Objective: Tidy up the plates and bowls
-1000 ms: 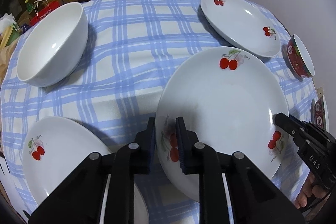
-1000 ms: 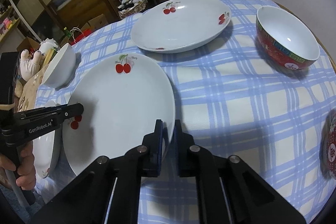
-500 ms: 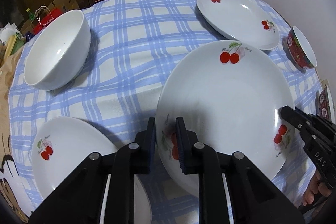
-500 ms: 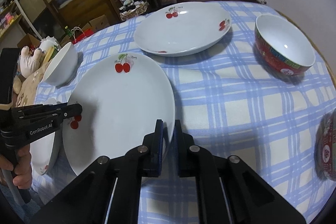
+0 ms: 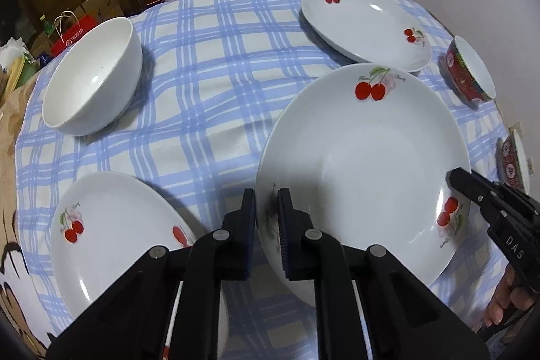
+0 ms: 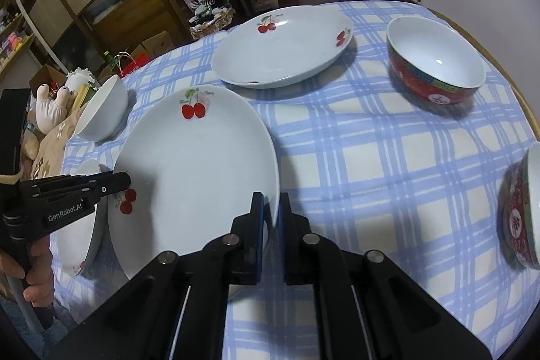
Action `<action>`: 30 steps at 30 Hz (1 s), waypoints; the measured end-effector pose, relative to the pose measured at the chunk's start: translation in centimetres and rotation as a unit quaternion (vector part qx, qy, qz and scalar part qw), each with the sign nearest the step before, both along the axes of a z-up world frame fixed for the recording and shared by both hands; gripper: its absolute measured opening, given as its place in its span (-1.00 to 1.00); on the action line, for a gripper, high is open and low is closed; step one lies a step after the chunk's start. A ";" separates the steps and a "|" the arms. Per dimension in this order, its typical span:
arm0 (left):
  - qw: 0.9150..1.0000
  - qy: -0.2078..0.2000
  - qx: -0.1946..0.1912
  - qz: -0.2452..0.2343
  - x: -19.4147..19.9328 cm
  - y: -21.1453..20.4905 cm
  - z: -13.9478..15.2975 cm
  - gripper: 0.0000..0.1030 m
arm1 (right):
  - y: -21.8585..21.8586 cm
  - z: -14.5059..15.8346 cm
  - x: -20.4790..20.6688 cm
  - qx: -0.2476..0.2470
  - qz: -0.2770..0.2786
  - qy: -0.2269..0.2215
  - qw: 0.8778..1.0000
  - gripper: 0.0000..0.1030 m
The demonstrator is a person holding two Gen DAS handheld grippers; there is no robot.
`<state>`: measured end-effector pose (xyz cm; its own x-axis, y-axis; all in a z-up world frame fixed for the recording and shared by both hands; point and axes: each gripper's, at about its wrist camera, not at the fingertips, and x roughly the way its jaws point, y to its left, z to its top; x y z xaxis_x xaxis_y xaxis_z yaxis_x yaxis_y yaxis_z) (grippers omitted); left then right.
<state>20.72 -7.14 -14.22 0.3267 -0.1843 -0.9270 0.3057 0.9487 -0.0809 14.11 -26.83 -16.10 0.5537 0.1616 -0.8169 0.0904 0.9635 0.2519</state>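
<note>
The large plate [image 5: 364, 164] is a glossy white round ceramic dish with a shallow well, printed with red cherry motifs near its rim; it occupies the centre right of the left wrist view and the centre left of the right wrist view. The left gripper [image 5: 266, 218], matte black with ribbed pads, sits at the bottom centre of its view and pinches the plate's near left rim, one pad on each face. The right gripper [image 6: 270, 218], of the same build, pinches the plate's opposite rim at the bottom centre of its own view, jaws pressed close on the thin edge. A second plate [image 5: 111, 231] of the same pattern lies at the lower left of the left wrist view, its edge passing under the held plate in the right wrist view. A third plate [image 6: 283, 46] sits at the upper centre of the right wrist view. A plain white deep bowl [image 5: 91, 80] stands at the upper left of the left wrist view. A red patterned bowl [image 6: 435, 59] with a white interior stands at the upper right of the right wrist view, and another red bowl [image 6: 521, 208] is cut by the right edge. All rest on a soft tablecloth [image 6: 371, 157] checked in blue and cream.
</note>
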 end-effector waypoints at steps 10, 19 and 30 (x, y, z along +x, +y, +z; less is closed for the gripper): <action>0.999 0.000 -0.036 -0.014 -2.7 -0.2 1.7 -0.79 | -0.9 2.1 -3.0 -0.003 -0.020 -0.005 1.000 -0.84; 0.998 -0.009 -0.064 -0.027 -6.0 -1.2 4.1 -0.79 | -1.9 4.2 -6.5 -0.017 -0.024 -0.008 1.000 -0.83; 0.994 0.001 -0.107 -0.038 -8.5 -2.4 5.3 -0.79 | -4.3 4.1 -10.3 0.009 -0.062 0.008 0.998 -0.82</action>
